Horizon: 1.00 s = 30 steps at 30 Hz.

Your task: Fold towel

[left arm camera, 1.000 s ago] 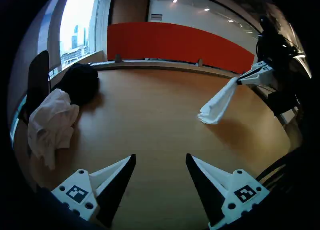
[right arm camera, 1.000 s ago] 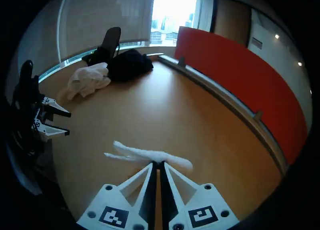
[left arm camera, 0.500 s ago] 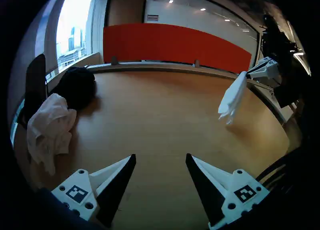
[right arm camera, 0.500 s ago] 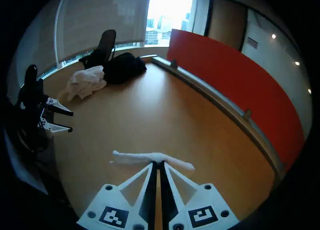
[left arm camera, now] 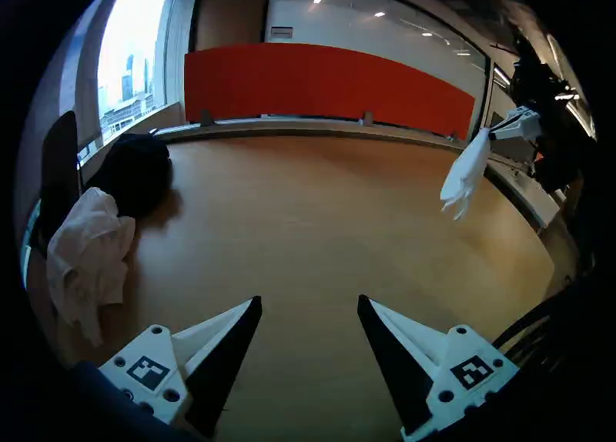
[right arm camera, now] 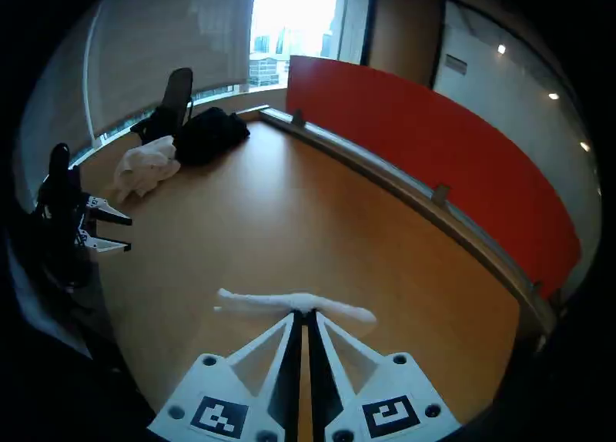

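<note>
Towel (left arm camera: 464, 176) hangs limp and light at two o'clock, clamped by its top edge in the right gripper (right arm camera: 306, 316); left gripper (left arm camera: 308, 299), jaws apart, should likely pinch a free corner.

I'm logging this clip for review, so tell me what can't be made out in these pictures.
Right gripper view: towel bunched at the right gripper, corners hidden in folds.
Left gripper view: towel far off, too small for detail.
Left gripper view: white cloth crumpled, kind unclear.
</note>
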### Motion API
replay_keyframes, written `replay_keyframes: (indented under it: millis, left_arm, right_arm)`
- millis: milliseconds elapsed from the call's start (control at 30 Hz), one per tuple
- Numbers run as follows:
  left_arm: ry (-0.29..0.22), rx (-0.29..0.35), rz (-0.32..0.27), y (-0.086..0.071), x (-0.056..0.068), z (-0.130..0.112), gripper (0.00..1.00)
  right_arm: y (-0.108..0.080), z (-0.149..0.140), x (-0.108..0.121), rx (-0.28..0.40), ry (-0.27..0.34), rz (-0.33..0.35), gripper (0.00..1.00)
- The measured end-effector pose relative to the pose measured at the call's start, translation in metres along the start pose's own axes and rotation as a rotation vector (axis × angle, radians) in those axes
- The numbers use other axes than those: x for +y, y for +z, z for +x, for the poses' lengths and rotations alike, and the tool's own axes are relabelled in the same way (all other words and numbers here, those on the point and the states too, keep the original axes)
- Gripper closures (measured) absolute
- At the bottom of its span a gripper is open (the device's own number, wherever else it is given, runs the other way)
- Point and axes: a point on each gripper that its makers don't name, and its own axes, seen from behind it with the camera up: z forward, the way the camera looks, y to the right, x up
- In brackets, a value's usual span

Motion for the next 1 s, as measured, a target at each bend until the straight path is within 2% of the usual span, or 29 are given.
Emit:
replay_keyframes:
  millis: [467,1000]
  left_arm:
    - [0.016,-0.01,-0.011,0.008,0.012,0.004,0.08]
    - [0.015,-0.015,0.006,0.013,0.019,0.011,0.08]
  right_arm:
    - [-0.044,-0.048,0.067,-0.049,0.053,-0.07,0.95]
    - [-0.08,-0.097,0.139,-0.114,0.099,-0.135,0.95]
